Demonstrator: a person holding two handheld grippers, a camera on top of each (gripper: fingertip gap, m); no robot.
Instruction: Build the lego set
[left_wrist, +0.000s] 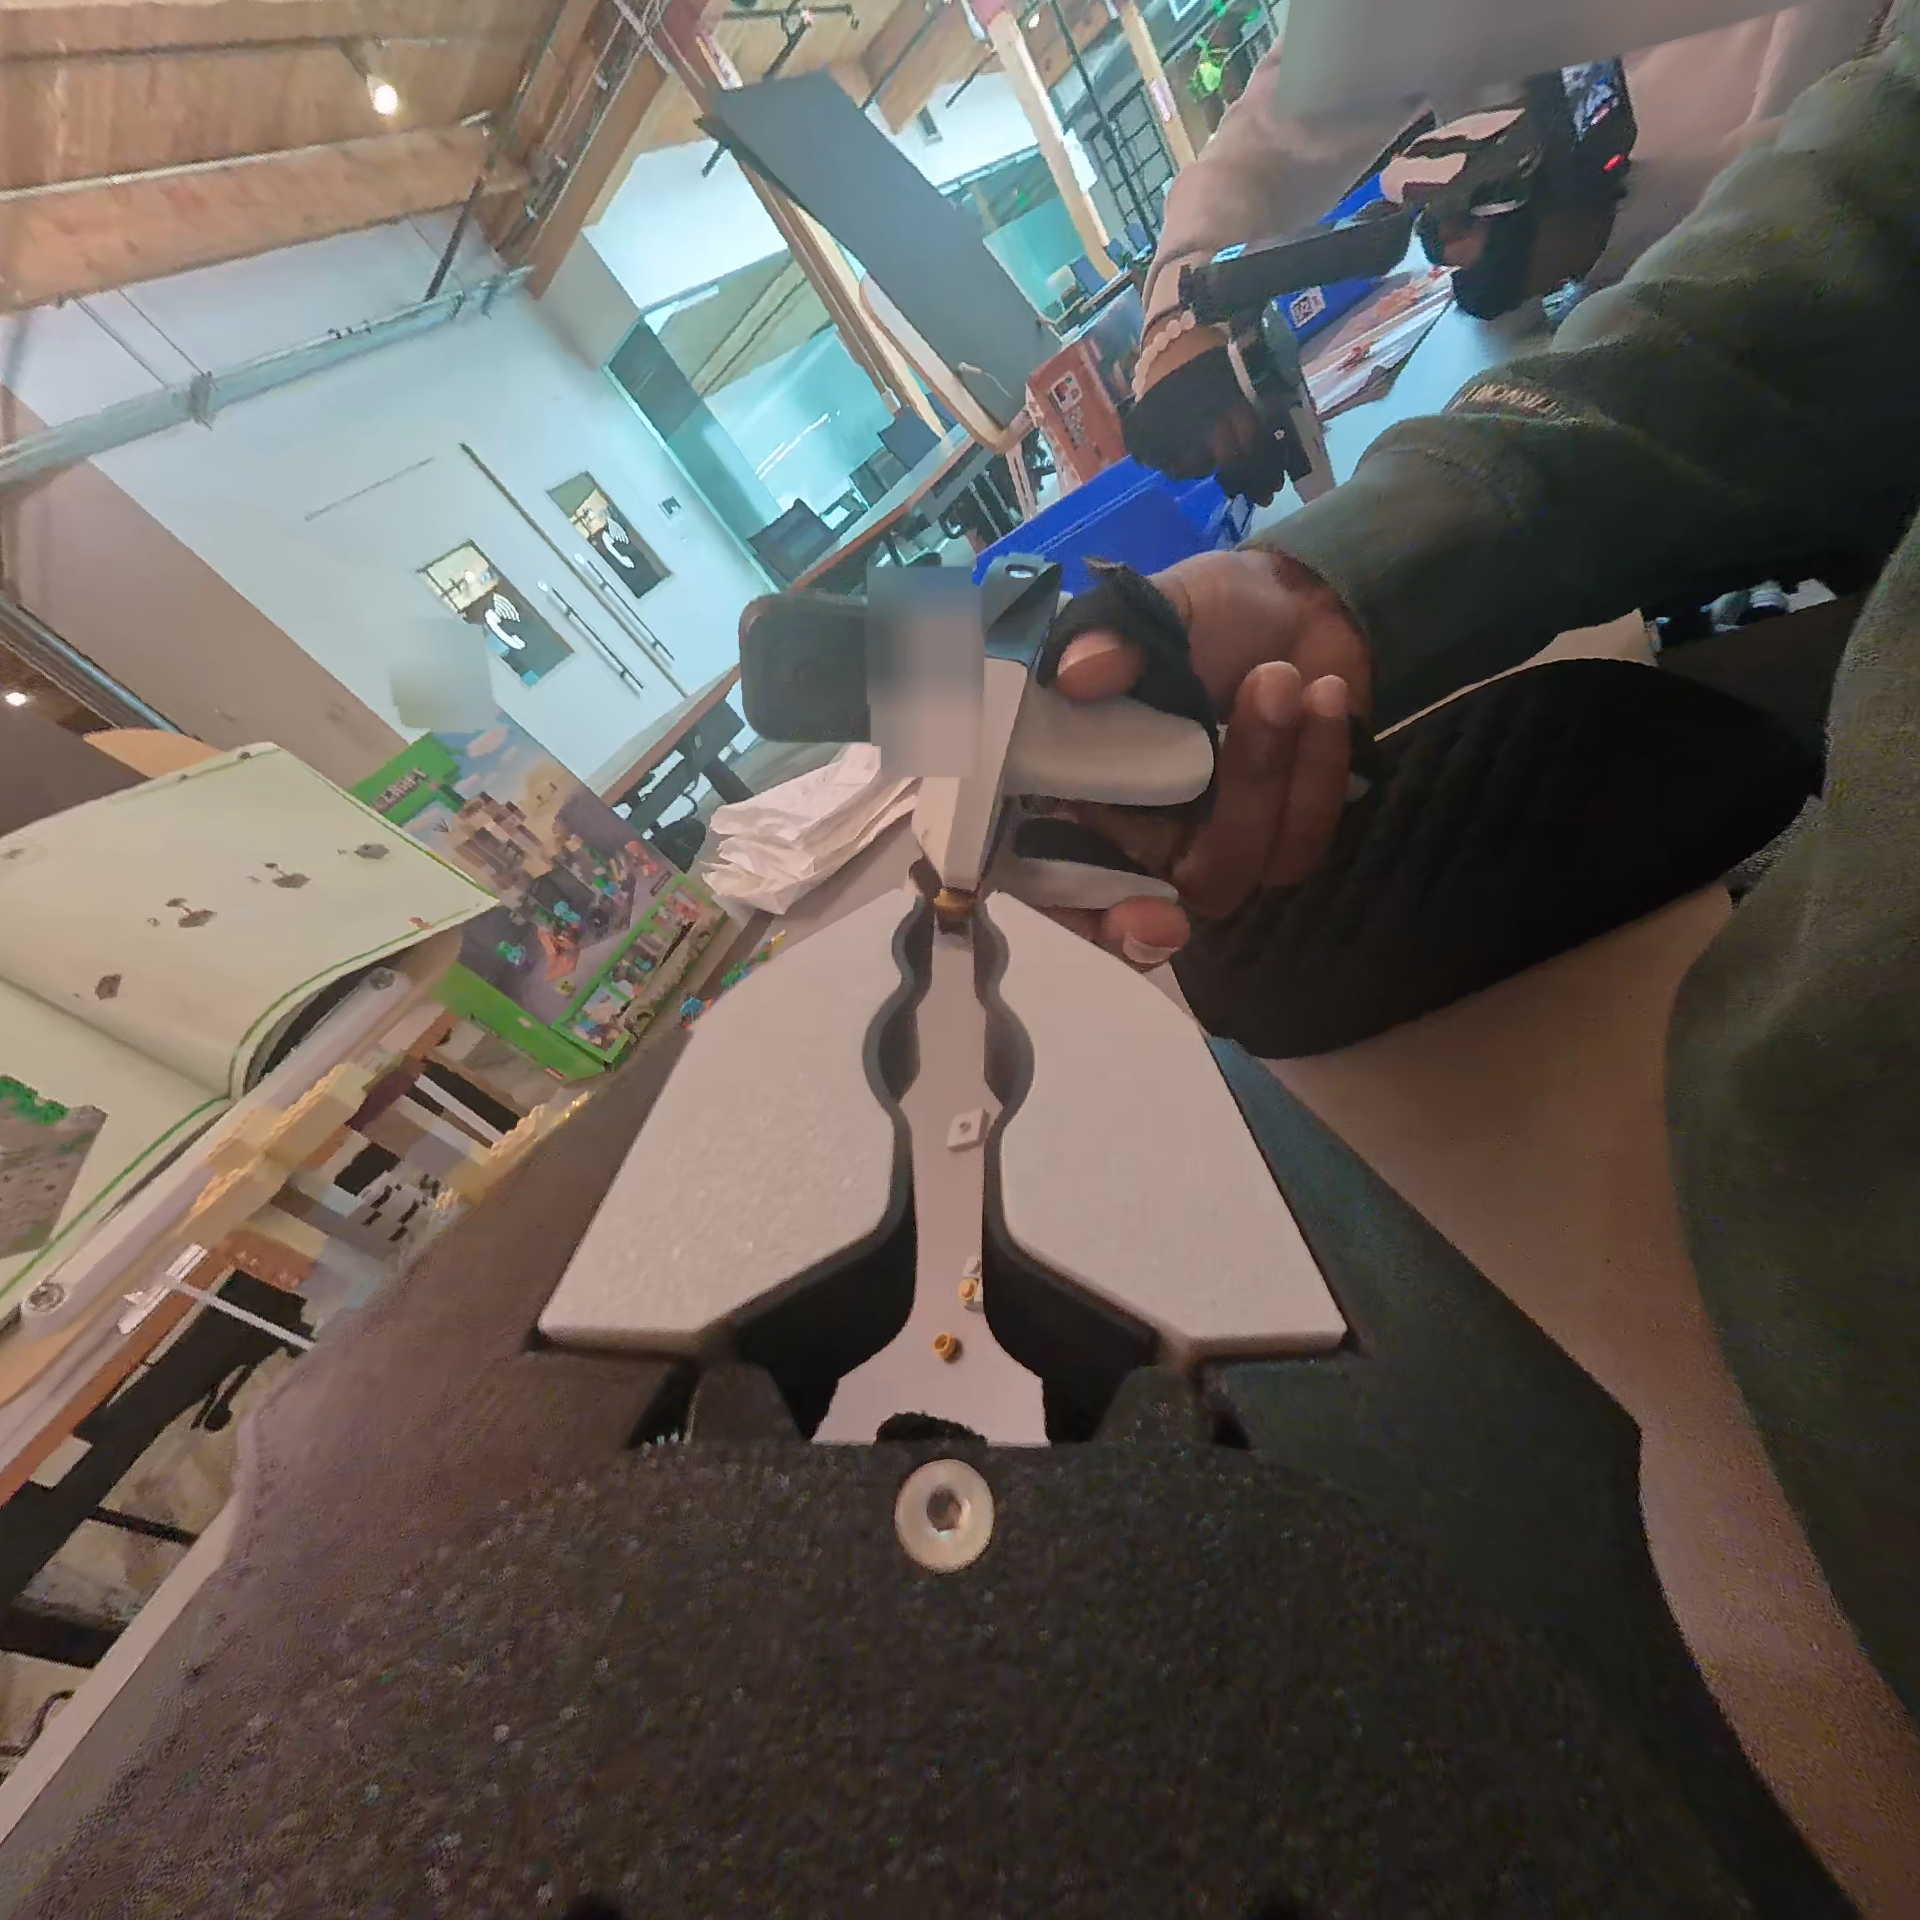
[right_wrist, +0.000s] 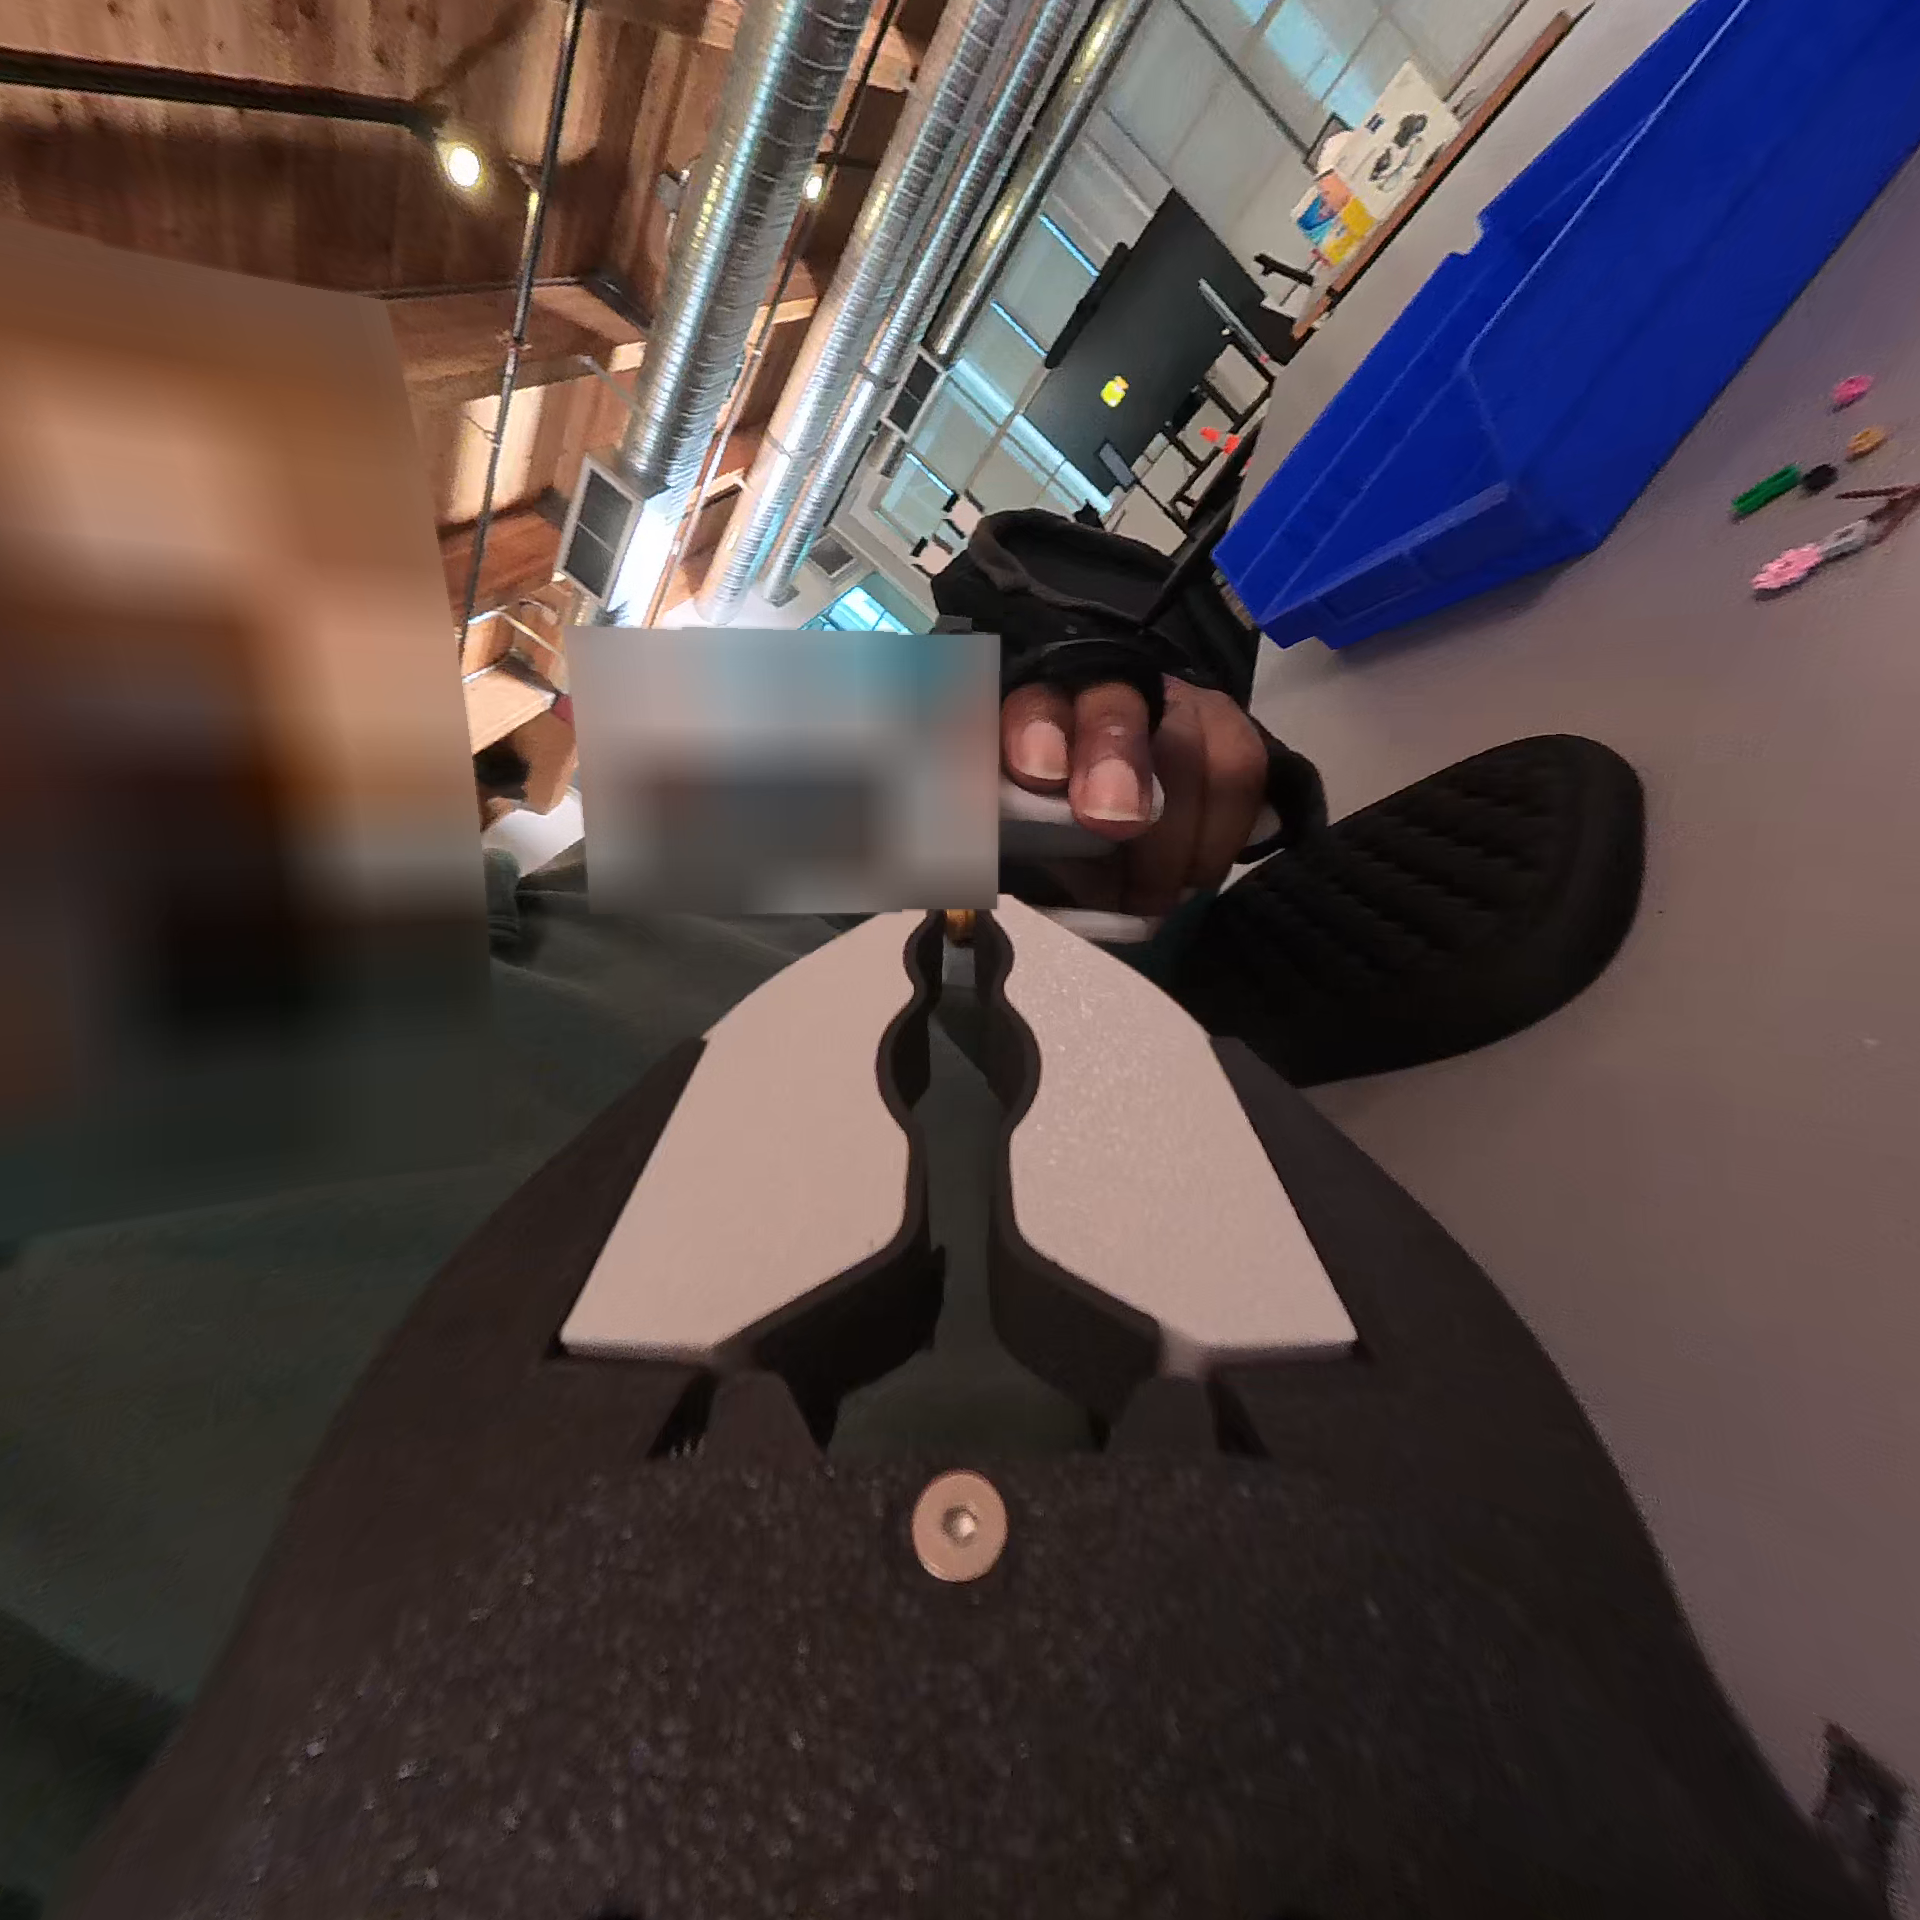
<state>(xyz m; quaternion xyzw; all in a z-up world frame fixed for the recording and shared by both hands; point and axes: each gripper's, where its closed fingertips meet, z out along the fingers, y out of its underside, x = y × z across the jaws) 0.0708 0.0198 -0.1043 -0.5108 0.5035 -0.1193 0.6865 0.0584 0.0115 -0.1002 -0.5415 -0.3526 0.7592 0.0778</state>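
At far left an open instruction booklet (left_wrist: 187, 935) lies beside a partly built tan lego model (left_wrist: 301, 1143). The left hand-held gripper (left_wrist: 951, 914) and the right hand-held gripper (right_wrist: 958, 935) meet tip to tip, both narrowed onto one small gold piece (left_wrist: 952, 902). A blue bin (right_wrist: 1558, 343) sits on the grey tabletop (right_wrist: 1714, 935) at right.

Small gold round piece (left_wrist: 950, 902) is sitting pinched at the tips where both grippers are meeting, while a grey square piece (left_wrist: 968, 1125) and tiny gold stud (left_wrist: 944, 1347) are lying loose on the table nearer, and the tan-and-white partial build (left_wrist: 343, 1153) is standing far left.
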